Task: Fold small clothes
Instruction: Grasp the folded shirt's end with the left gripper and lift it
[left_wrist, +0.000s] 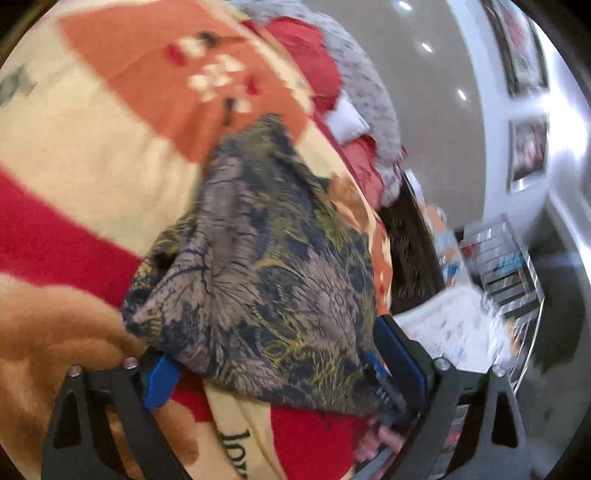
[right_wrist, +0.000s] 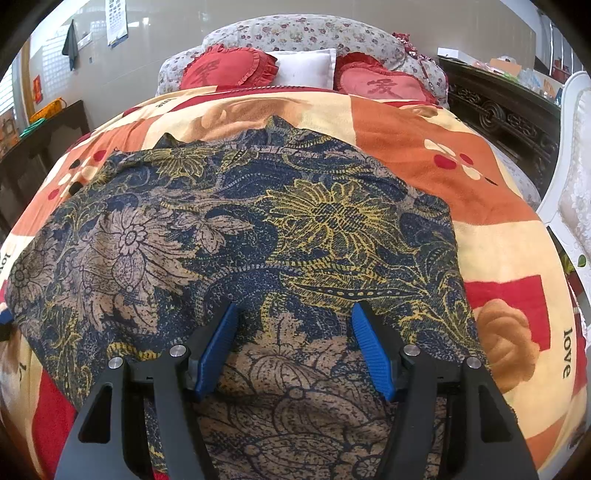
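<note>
A dark blue, tan and yellow floral garment (right_wrist: 258, 229) lies spread flat on the patterned blanket (right_wrist: 424, 155) of a bed. My right gripper (right_wrist: 295, 308) is open over its near edge, with the blue pads (right_wrist: 218, 347) wide apart on either side of a tan leaf print. In the blurred left wrist view the same garment (left_wrist: 266, 258) is bunched into a mound. My left gripper (left_wrist: 280, 365) stands open and wide, with the mound's near edge between the fingers. The cloth drapes onto the left pad (left_wrist: 162, 380). Neither pad visibly presses on it.
Two red heart pillows (right_wrist: 229, 70) and a white pillow (right_wrist: 306, 66) lean on the floral headboard (right_wrist: 303, 31). A dark carved cabinet (right_wrist: 498, 107) runs along the bed's right side, with a white chair (right_wrist: 576, 155) nearer. A dark table (right_wrist: 44, 140) stands on the left.
</note>
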